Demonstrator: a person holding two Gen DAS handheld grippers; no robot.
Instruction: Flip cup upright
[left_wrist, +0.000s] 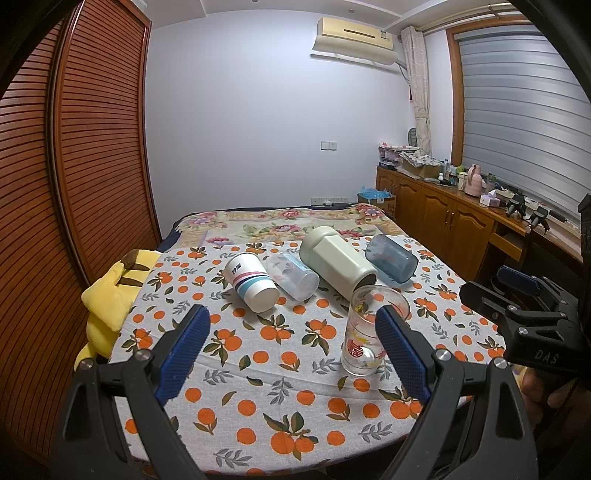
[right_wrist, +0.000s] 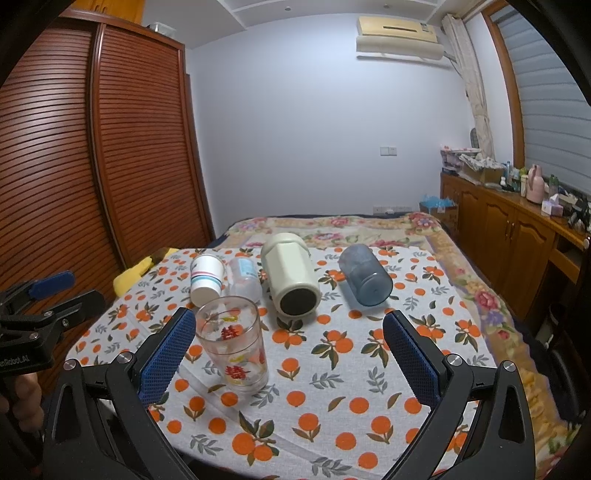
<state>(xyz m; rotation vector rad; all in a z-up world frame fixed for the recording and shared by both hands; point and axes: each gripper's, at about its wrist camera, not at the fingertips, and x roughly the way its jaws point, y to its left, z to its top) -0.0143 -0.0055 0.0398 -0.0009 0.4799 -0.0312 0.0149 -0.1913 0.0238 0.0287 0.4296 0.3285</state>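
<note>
A clear glass cup with red and yellow print (left_wrist: 364, 332) (right_wrist: 234, 347) stands upright on the orange-print cloth. Behind it several cups lie on their sides: a white striped paper cup (left_wrist: 253, 280) (right_wrist: 206, 278), a clear plastic cup (left_wrist: 293, 275) (right_wrist: 243, 278), a cream mug (left_wrist: 338, 262) (right_wrist: 290, 275) and a blue cup (left_wrist: 391, 258) (right_wrist: 365, 275). My left gripper (left_wrist: 291, 343) is open and empty, its right finger (left_wrist: 400, 350) in front of the glass. My right gripper (right_wrist: 290, 354) is open and empty, with the glass just right of its left finger (right_wrist: 166, 354).
The cloth-covered table (left_wrist: 258, 406) has a yellow plush toy (left_wrist: 110, 295) at its left edge. A wooden slatted wardrobe (left_wrist: 74, 147) stands to the left. A wooden cabinet (left_wrist: 443, 210) with clutter runs along the right wall. A floral bedspread (right_wrist: 351, 229) lies behind the table.
</note>
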